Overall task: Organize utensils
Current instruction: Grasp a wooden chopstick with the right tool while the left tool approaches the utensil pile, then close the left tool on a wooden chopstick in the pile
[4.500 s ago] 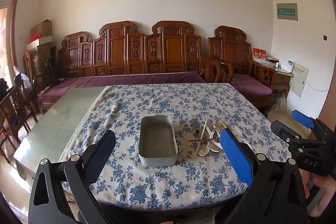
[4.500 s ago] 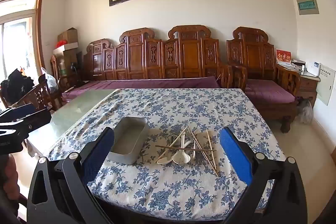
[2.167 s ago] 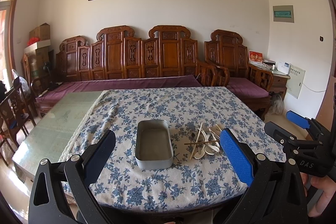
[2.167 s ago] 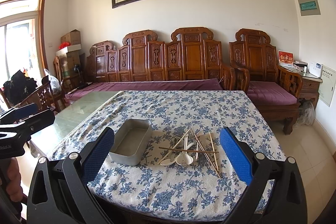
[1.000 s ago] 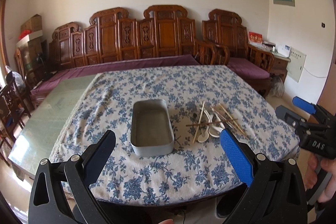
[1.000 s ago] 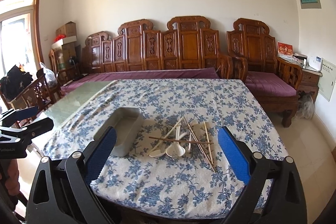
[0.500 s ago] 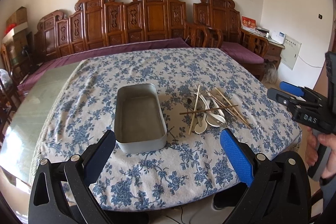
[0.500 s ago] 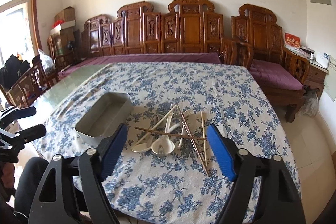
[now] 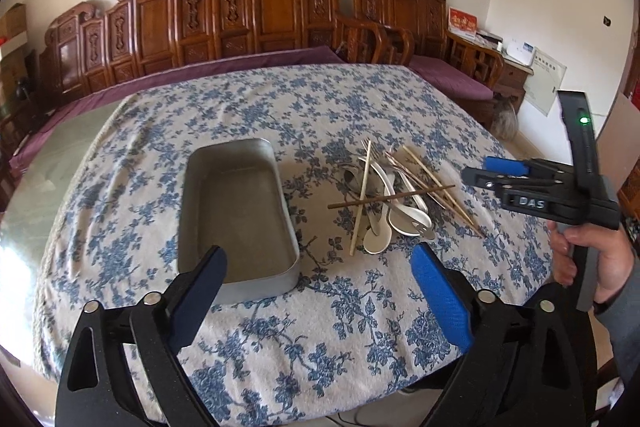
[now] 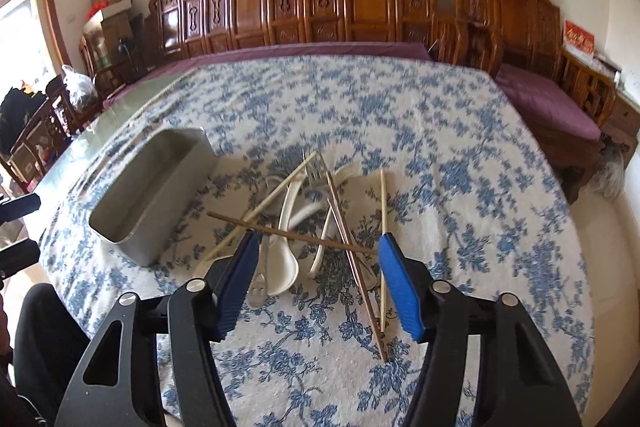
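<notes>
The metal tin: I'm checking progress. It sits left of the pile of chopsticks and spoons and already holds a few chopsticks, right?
Not quite. The metal tin does sit left of the pile of chopsticks and spoons, but it is empty. The left wrist view looks straight into it and shows only its bare floor; every utensil lies on the tablecloth.

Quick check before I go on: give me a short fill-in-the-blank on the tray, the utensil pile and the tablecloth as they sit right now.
1. The metal tray holds ____ utensils at this moment.
2. The dark chopstick lies ____ the pile of white spoons and pale chopsticks.
3. Seen from the left wrist, the utensil pile sits to the ____ of the tray.
4. The tablecloth is white with a ____ flower print.

Missing words: no; across; right; blue
</notes>
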A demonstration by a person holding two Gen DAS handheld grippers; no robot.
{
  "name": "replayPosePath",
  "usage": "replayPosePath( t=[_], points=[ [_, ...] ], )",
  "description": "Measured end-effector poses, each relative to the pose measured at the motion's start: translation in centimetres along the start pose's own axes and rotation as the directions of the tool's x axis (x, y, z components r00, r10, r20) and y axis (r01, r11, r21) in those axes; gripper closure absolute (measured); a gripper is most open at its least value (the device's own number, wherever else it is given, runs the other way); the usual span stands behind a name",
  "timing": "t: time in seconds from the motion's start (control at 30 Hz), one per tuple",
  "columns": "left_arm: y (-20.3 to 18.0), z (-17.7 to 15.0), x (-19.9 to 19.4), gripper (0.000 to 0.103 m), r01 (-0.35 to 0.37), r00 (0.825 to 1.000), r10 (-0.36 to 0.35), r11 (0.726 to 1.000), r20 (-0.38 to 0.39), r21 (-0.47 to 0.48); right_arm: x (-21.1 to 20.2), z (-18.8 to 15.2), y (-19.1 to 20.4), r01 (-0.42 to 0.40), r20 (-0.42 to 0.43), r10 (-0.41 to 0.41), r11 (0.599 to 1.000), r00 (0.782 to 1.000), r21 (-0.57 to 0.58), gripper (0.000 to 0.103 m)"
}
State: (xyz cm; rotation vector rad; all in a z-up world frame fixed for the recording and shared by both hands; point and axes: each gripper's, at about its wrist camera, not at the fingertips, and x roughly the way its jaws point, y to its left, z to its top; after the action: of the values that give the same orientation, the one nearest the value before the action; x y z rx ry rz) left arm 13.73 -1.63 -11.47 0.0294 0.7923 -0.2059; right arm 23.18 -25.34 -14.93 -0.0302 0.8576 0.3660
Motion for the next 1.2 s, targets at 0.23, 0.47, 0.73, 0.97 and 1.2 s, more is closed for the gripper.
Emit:
replayPosePath(
  t=[0.23,0.47,0.73,0.97,1.2],
  points=[
    [0.0,0.1,2.1,0.015,0.004,1.000,-0.004,1.000,-0.021,-0.010,5.6,1.5,0.4,-0.033,-0.083,0.024,0.995,0.996,-0.098,0.047],
    [0.0,-0.3,3.5,0.015,0.010,0.999,-0.011,1.000,-0.052,-0.012,9.9,1.8,0.9,-0.089,-0.188,0.059,0.984,0.980,-0.154,0.049],
    [0.3,-0.7,4.2,0.015,0.014,0.998,-0.016,1.000,-0.066,-0.022,11.4,0.5,1.1,-0.149,-0.269,0.089,0.966,0.959,-0.211,0.062],
    [0.1,-0.5,4.5,0.015,0.014,0.998,-0.015,1.000,-0.067,-0.016,10.3,0.4,1.6,-0.192,-0.253,0.131,0.954,0.958,-0.232,0.091],
    [-0.4,-0.2,5.2,0.015,0.014,0.997,-0.014,1.000,-0.074,-0.002,8.5,-0.2,1.0,-0.210,-0.229,0.161,0.956,0.960,-0.207,0.097]
  ],
)
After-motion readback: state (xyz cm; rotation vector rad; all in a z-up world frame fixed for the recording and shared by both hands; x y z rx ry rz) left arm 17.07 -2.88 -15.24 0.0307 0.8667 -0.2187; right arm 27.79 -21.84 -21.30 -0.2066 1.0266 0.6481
